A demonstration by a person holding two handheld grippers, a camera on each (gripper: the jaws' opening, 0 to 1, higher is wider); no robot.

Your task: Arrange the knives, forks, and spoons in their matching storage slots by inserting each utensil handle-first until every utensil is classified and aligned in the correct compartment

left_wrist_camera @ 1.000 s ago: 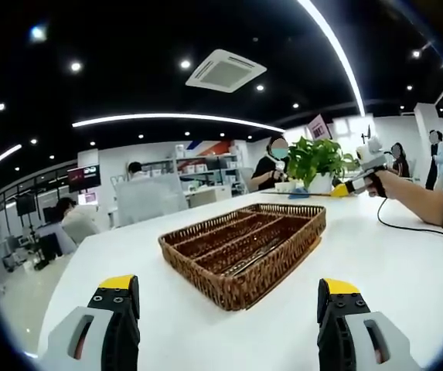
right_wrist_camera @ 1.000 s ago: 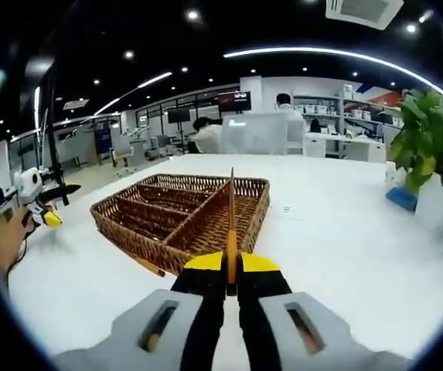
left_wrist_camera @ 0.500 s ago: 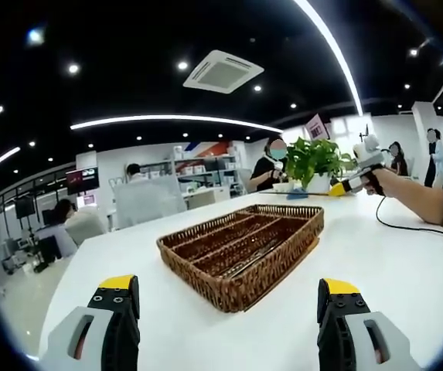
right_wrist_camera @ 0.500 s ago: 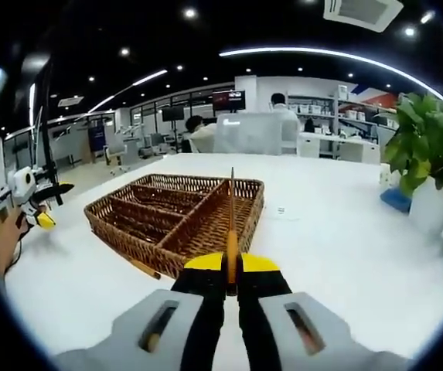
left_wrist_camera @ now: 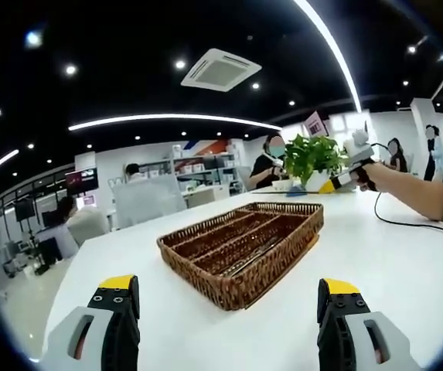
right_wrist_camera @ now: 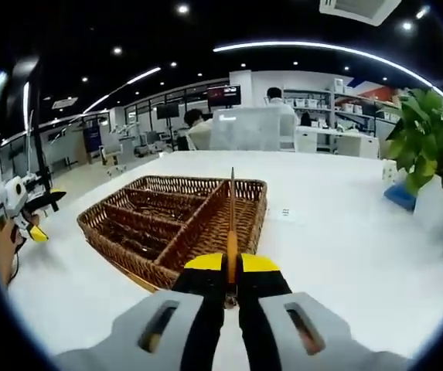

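A brown wicker tray (left_wrist_camera: 244,236) with long compartments lies on the white table (left_wrist_camera: 407,270). Some metal utensils (left_wrist_camera: 253,253) rest in one of its slots. My left gripper (left_wrist_camera: 227,309) hovers open in front of the tray with nothing between its yellow-tipped fingers (left_wrist_camera: 117,283). My right gripper (right_wrist_camera: 231,272) is shut on a slim wooden-handled utensil (right_wrist_camera: 231,220) that points forward over the tray (right_wrist_camera: 171,224); seen edge-on, its kind is unclear. In the left gripper view the right gripper (left_wrist_camera: 345,176) is held up beyond the tray's far right.
A potted green plant (right_wrist_camera: 430,143) in a white pot stands on the table right of the tray, with a blue object (right_wrist_camera: 401,195) beside it. The left gripper (right_wrist_camera: 20,207) shows at the table's left edge. People sit at desks behind.
The right gripper, still shut on the utensil, has lifted and drifted slightly towards the tray. The left gripper has stayed open and nearly still.
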